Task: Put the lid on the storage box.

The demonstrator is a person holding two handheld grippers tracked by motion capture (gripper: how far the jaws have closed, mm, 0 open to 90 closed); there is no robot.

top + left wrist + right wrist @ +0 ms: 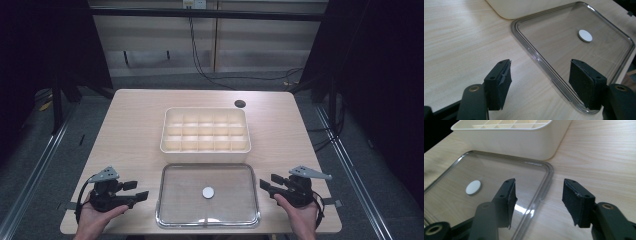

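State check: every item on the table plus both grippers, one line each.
Divided box: uncovered, compartments empty.
Clear lid: off the box, lying flat on the table in front of it.
White disc: at the lid's centre.
Left gripper: open, holding nothing.
Right gripper: open, holding nothing.

At frame centre a cream box (205, 131) of small compartments sits on the table (135, 120). Just below it lies a clear lid (207, 195) with a white disc (208, 192). The left gripper (134, 191) at lower left and right gripper (267, 183) at lower right flank the lid, jaws apart.
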